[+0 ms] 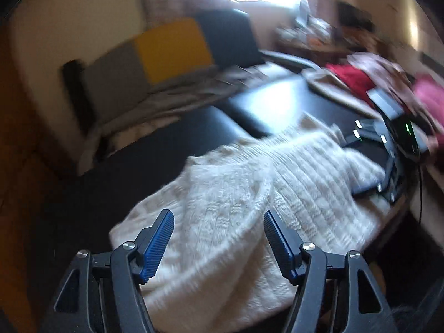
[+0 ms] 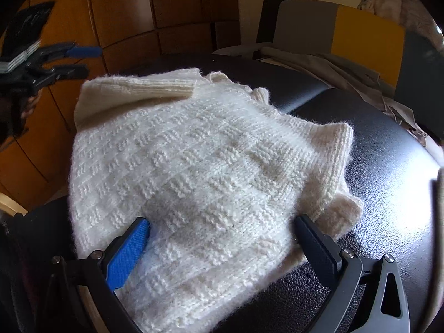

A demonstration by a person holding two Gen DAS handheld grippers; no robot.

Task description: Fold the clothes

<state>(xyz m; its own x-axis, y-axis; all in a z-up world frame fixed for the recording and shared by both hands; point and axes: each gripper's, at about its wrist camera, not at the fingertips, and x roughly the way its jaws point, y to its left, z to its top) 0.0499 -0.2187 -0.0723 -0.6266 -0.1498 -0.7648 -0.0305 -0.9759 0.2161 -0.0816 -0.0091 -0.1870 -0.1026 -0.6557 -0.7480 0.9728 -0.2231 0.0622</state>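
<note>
A cream knitted sweater [image 2: 194, 152] lies folded over on a black padded surface [image 2: 374, 166], its ribbed hem toward the far left. My right gripper [image 2: 222, 222] is open wide, low over the sweater's near edge, with knit spread between its fingers but not pinched. My left gripper [image 1: 218, 216] hangs open above the same sweater [image 1: 236, 194] with nothing between its blue pads [image 1: 158, 244]. In the right wrist view the left gripper [image 2: 80, 61] shows at the upper left, off the sweater's far corner, held by a hand.
Grey, yellow and navy cushions [image 1: 172, 44] and a loose beige cloth [image 2: 333, 69] lie at the far side. A heap of red and pink clothes [image 1: 352, 77] sits at the back right. Wooden cabinet doors [image 2: 125, 14] stand beyond the padded surface.
</note>
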